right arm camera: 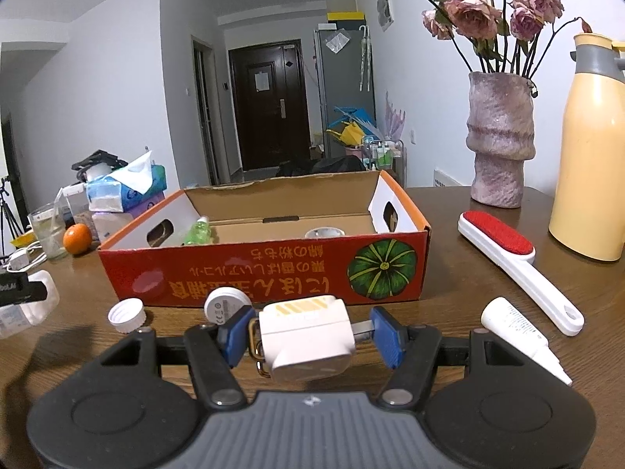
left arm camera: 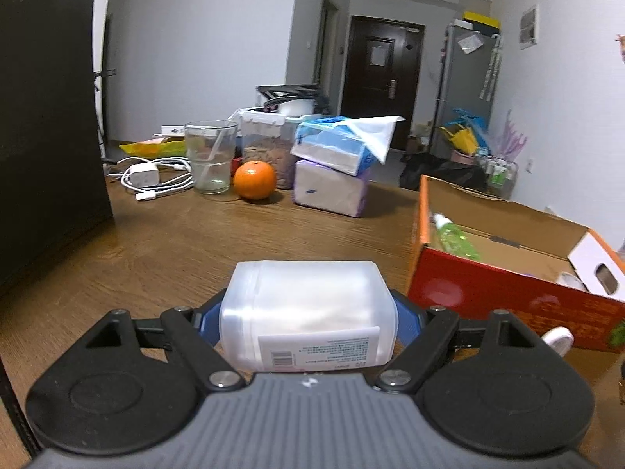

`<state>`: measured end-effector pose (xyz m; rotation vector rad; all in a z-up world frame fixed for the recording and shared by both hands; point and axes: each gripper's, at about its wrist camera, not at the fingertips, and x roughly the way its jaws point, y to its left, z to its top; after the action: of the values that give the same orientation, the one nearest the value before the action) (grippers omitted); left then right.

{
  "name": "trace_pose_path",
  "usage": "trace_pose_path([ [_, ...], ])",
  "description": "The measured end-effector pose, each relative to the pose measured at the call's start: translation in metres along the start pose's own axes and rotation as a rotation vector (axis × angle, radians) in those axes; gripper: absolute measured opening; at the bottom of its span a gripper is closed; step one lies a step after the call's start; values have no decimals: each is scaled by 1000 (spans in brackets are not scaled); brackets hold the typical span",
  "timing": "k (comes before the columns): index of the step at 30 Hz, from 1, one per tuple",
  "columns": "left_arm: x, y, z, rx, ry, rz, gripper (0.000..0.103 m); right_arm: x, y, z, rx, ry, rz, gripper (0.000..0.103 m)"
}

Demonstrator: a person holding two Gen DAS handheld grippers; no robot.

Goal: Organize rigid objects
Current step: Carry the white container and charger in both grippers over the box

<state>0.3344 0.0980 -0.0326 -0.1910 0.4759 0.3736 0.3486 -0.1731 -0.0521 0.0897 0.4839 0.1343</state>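
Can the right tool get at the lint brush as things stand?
Probably not yet: the right tool is shut on the white adapter. The lint brush lies uncovered on the table.

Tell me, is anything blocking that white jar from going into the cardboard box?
Nothing visible. The left gripper holds the white jar above bare table, and the open-topped cardboard box sits just to its right.

white jar (left arm camera: pixel 308 312): sideways, gripped | plug adapter (right arm camera: pixel 306 338): gripped | box (right arm camera: pixel 265 269): open
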Motion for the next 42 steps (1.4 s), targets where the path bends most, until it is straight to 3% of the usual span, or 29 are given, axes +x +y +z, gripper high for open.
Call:
trace_pose_path([
  [18, -42, -33, -7, 63, -28, -159, 84, -30, 5, 7, -26, -75, 25, 64],
  [34, -42, -75, 6, 84, -46, -231, 84, -33, 6, 21, -14, -130, 33, 64],
  [42, -35, -91, 19, 63, -66, -231, 84, -22, 5, 29, 7, -148, 32, 64],
])
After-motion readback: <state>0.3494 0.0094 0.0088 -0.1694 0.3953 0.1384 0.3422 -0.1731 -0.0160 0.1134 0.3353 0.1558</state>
